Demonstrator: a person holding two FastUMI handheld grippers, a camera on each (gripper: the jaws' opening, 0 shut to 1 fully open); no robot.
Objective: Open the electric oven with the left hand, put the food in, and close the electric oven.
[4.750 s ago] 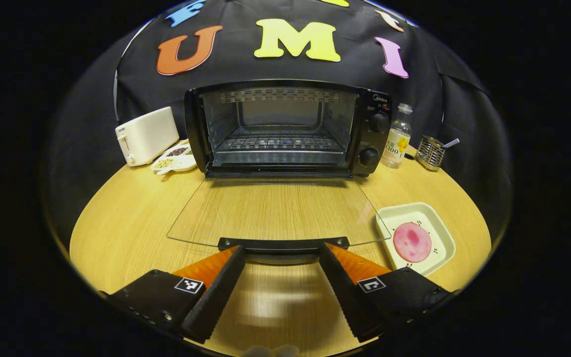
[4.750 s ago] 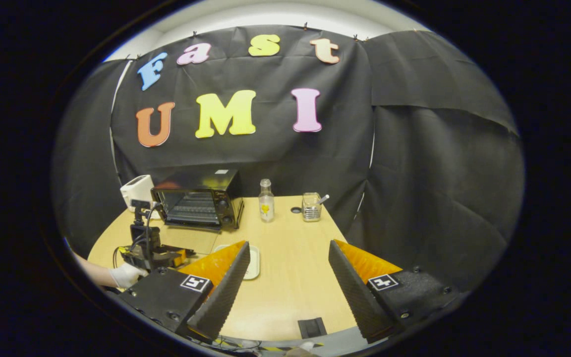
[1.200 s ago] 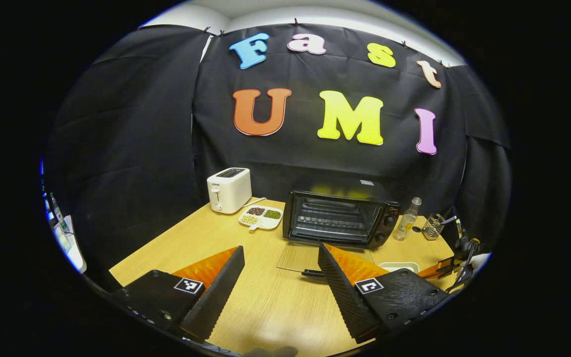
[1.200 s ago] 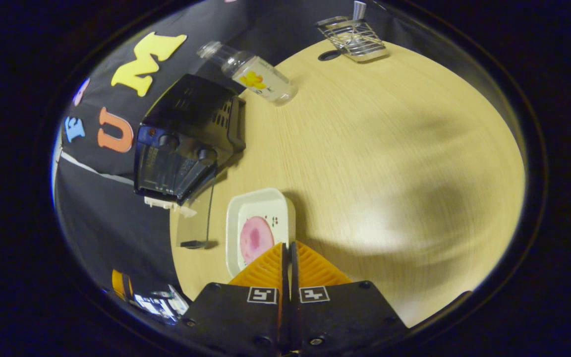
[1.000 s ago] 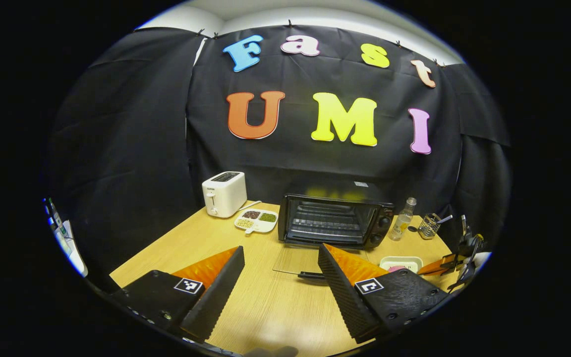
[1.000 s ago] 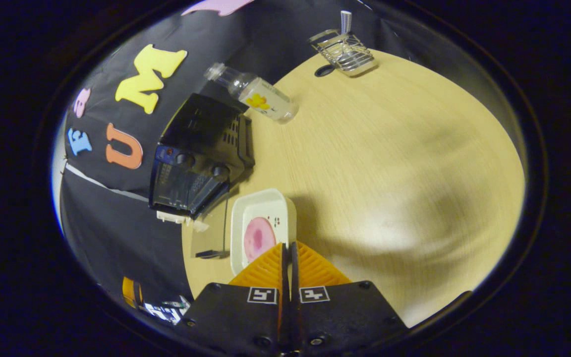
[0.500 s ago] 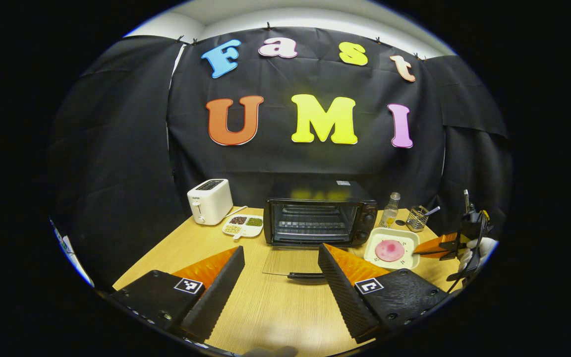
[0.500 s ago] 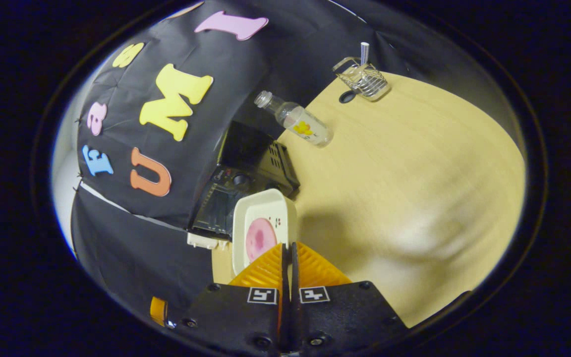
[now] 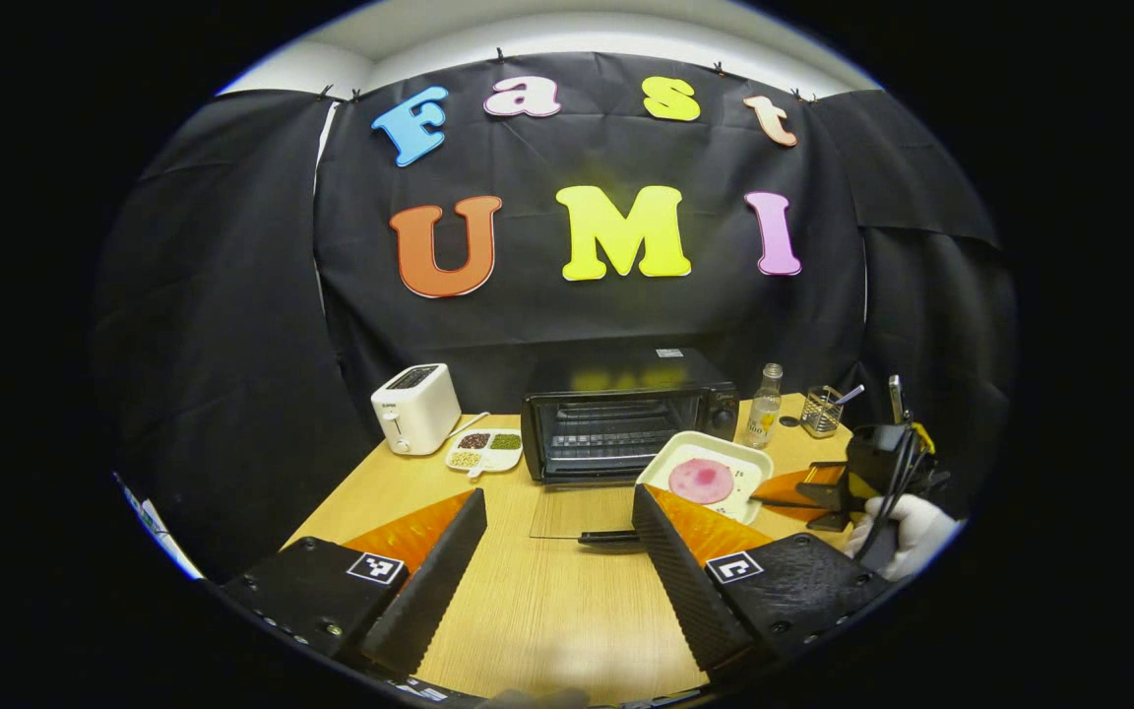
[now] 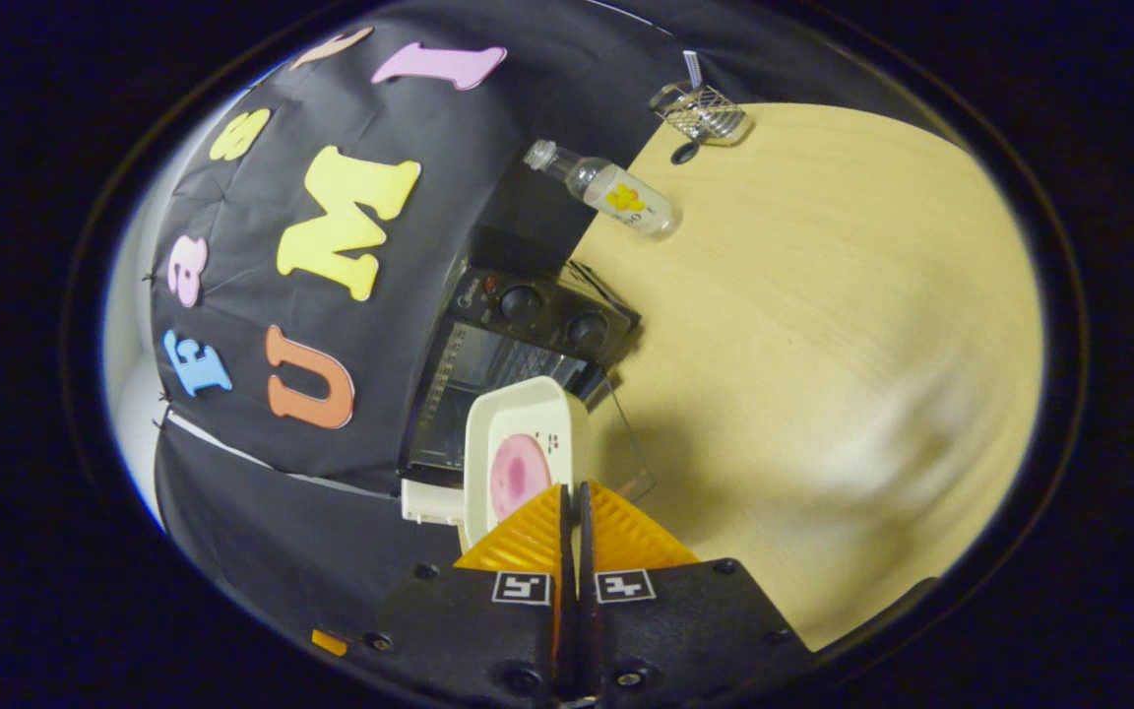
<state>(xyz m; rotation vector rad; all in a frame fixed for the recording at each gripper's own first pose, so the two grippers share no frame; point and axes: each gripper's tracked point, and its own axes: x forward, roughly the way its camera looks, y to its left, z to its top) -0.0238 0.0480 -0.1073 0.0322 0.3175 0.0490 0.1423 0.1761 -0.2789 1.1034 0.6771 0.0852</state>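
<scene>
Plate: where 1.2 s ago it lay flat on the tabletop, the white plate (image 9: pixel 708 476) is now lifted clear and hangs in front of the oven mouth, tilted, the pink food (image 9: pixel 701 481) on it.
Grip: right tool (image 10: pixel 573 504) closed on the plate's near rim, fingers pressed together over the edge; in the left gripper view the right tool (image 9: pixel 786 489) shows farther off with a gloved hand (image 9: pixel 907 529) behind it.
Oven: electric oven (image 9: pixel 626 414) open, its glass door (image 9: pixel 579 512) folded down flat onto the tabletop (image 9: pixel 547 611), rack visible inside.
Meaning: opening looks done; the carry is mid-way, plate near the opening but not yet in. Insertion and closing remain.
Left tool: left tool (image 9: pixel 559 563) held wide apart, gripping nothing, hanging back from the door, well short of the handle.
Left gripper view adds: whole layout, plate height against the cavity, plus toaster (image 9: pixel 415 408) and divided dish (image 9: pixel 484 451) left of the oven, bottle (image 9: pixel 764 408) and wire holder (image 9: pixel 822 412) to its right.
Right gripper view adds: the grip itself at the rim, and the oven knobs (image 10: pixel 522 304) close beyond the plate.
Risk: judged, a rim pinch may let the plate sag or the food slide.
</scene>
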